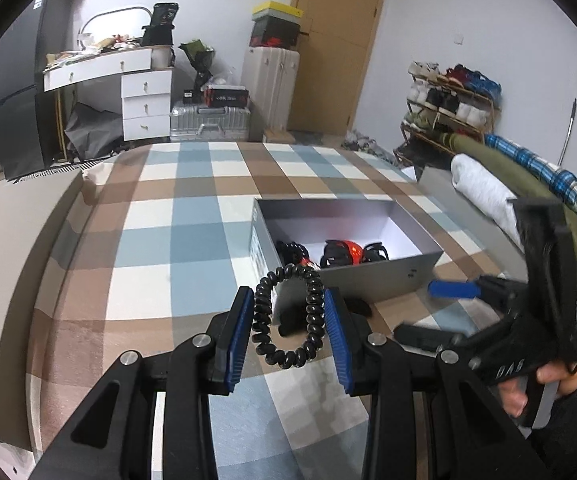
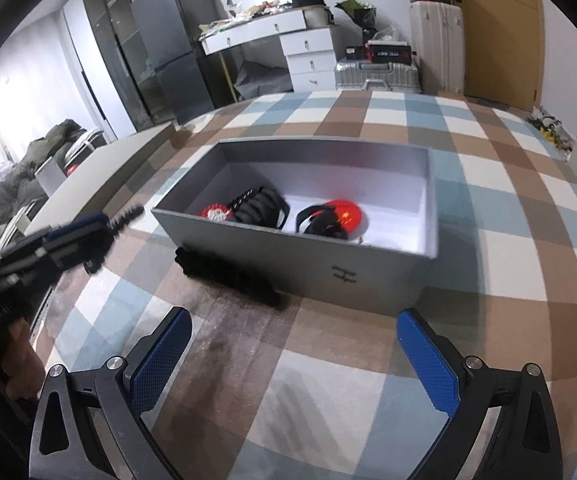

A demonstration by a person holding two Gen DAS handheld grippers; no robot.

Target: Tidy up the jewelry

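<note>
Left tongs [image 1: 288, 320]: pinching the black beaded bracelet [image 1: 288, 316], held above the checked surface, just short of the grey box [image 1: 380, 276].
Right tongs [image 2: 292, 356]: spread, empty.
Advice: bracelet is best carried over the near wall and released low beside the pieces already inside.

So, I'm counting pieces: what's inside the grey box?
Inside the grey cardboard box: a black coiled bracelet, a red-and-white piece and a red-and-black piece. The near wall may hide more.
</note>
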